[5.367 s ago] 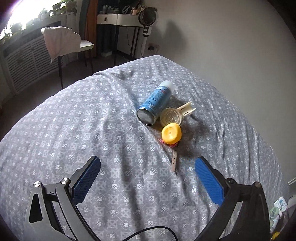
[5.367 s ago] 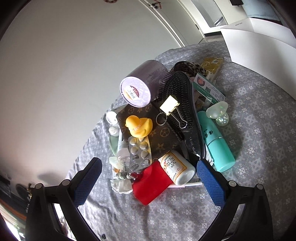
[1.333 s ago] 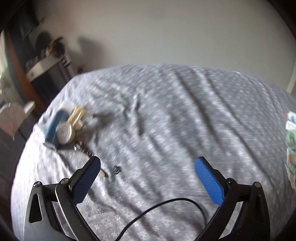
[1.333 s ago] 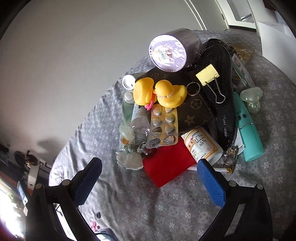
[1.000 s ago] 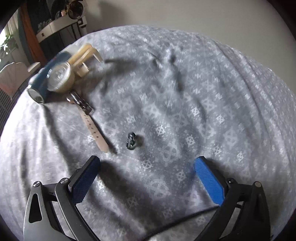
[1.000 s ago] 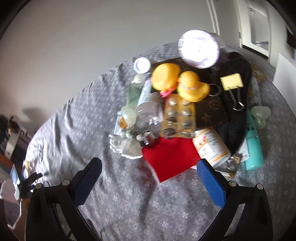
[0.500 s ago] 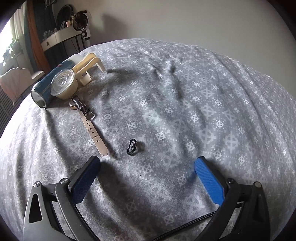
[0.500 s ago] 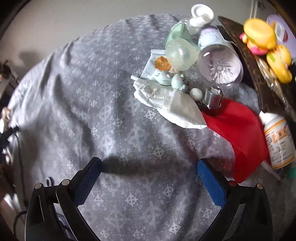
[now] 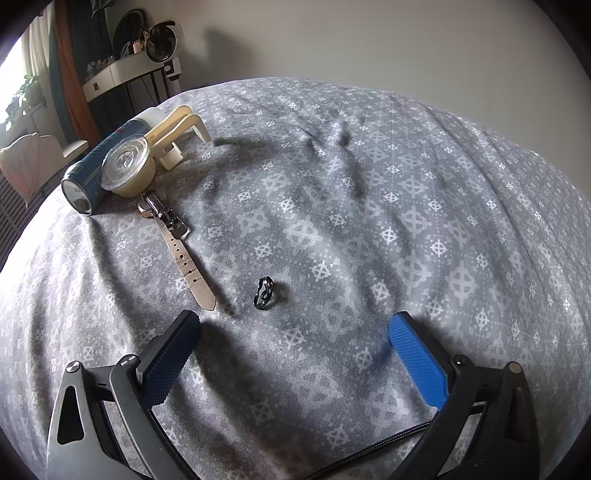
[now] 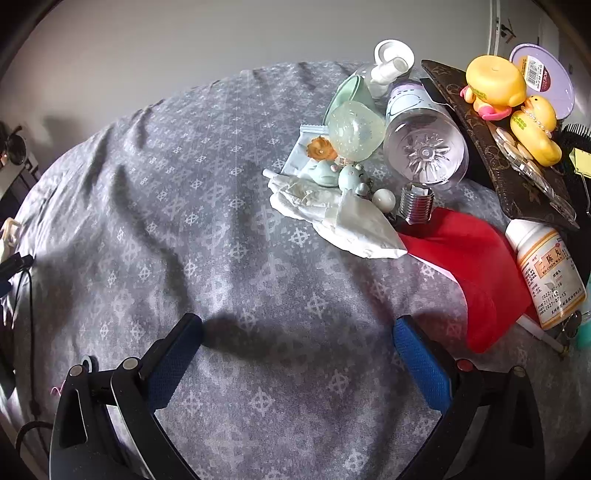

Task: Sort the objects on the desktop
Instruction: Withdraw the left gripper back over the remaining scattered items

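My left gripper (image 9: 291, 325) is open, low over the grey patterned cloth (image 9: 369, 206). A small black ring (image 9: 264, 292) lies just ahead of it. A beige watch strap (image 9: 181, 254) runs from near the left fingertip up to a blue can (image 9: 103, 158), a round clear lid (image 9: 125, 166) and a cream clip (image 9: 177, 129). My right gripper (image 10: 297, 325) is open over bare cloth (image 10: 184, 221). A heap lies to its right: white tissue (image 10: 332, 218), red cloth (image 10: 472, 266), clear bottle (image 10: 424, 140), pill bottle (image 10: 546, 269), two yellow ducks (image 10: 495, 85).
A brown patterned wallet (image 10: 517, 177), a metal screw cap (image 10: 415, 203), green soft pieces (image 10: 354, 125) and a black hairbrush (image 10: 576, 140) also sit in the heap. A desk with a fan (image 9: 162, 33) stands beyond the cloth's far left edge. A wall rises behind.
The yellow duck that lay by the can 5.4 s ago now sits in the right heap. My left gripper has settled close to the black ring. My right gripper has swung left, off the heap.
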Demonstrator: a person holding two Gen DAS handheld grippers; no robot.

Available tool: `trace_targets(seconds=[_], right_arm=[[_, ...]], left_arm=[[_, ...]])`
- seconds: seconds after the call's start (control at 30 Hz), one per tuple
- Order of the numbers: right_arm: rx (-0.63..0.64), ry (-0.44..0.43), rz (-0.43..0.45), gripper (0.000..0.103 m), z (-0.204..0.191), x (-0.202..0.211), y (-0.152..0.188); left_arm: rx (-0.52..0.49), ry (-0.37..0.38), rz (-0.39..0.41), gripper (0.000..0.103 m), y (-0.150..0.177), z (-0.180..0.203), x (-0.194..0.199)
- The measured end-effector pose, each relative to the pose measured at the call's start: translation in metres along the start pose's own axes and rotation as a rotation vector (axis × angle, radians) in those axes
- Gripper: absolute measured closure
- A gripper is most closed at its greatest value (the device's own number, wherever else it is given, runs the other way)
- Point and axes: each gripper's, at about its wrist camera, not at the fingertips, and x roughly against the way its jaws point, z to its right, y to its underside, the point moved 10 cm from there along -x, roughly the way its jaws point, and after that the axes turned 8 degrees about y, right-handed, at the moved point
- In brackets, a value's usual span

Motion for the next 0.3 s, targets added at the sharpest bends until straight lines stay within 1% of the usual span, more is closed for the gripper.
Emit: trace_targets(seconds=[0.3], right_arm=[[-0.002, -0.001, 0.002, 0.0, -0.0025, -0.0036, -0.0023]], left_arm=[[-0.002, -0.002, 0.0, 0.0, -0.0003, 0.0004, 0.0001]])
